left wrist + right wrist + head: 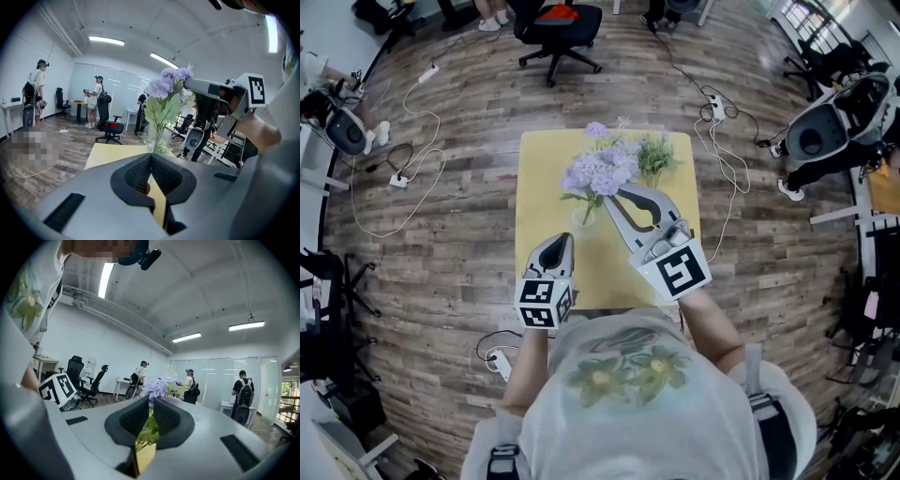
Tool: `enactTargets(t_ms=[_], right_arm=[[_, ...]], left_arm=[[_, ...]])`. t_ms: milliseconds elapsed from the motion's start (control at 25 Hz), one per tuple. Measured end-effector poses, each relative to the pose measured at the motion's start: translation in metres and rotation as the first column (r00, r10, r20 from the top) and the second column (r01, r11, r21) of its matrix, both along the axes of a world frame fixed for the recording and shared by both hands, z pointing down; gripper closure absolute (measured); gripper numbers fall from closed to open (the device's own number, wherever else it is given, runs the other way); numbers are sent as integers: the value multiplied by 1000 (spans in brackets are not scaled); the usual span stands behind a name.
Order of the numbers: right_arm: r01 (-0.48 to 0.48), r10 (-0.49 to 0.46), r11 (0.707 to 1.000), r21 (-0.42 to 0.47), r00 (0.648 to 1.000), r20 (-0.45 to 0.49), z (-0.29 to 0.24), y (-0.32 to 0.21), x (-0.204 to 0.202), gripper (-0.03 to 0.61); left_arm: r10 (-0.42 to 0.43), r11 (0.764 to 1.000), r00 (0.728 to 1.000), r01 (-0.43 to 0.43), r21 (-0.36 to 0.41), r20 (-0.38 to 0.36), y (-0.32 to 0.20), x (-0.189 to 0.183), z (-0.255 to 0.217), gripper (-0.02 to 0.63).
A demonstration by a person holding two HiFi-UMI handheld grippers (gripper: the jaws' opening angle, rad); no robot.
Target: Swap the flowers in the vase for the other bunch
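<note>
A bunch of pale purple flowers [602, 169] hangs over the yellow table [534, 187]. My right gripper [612, 195] is shut on its green stems just below the blooms. The stems run down towards a small clear glass vase [586, 221]; whether their ends are clear of it I cannot tell. In the right gripper view the jaws [151, 401] pinch stems and leaves, with the purple blooms [157, 387] just beyond. The other bunch, green and white [656, 157], lies at the table's far right. My left gripper [562, 239] is shut and empty near the front edge, pointing at the flowers [168, 84].
A black office chair [558, 28] stands beyond the table. Cables and power strips [712, 108] trail over the wooden floor on both sides. A grey machine [825, 131] is at the right. Several people stand far off in the room [98, 101].
</note>
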State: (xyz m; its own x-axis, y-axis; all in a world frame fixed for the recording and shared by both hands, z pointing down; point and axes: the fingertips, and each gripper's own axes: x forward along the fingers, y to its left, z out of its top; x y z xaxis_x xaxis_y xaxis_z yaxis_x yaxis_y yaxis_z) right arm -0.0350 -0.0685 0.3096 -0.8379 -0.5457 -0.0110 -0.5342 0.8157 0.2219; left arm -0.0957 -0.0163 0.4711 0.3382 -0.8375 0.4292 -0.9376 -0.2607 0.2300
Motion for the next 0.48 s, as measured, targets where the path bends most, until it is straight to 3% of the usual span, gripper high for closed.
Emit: enactTargets(t_ms=[480], right_arm=[[-57,56,997,52,998,16,-45,-15,38,522]], left_arm=[[31,999,1000,-31,10,1,3,9,-6,595]])
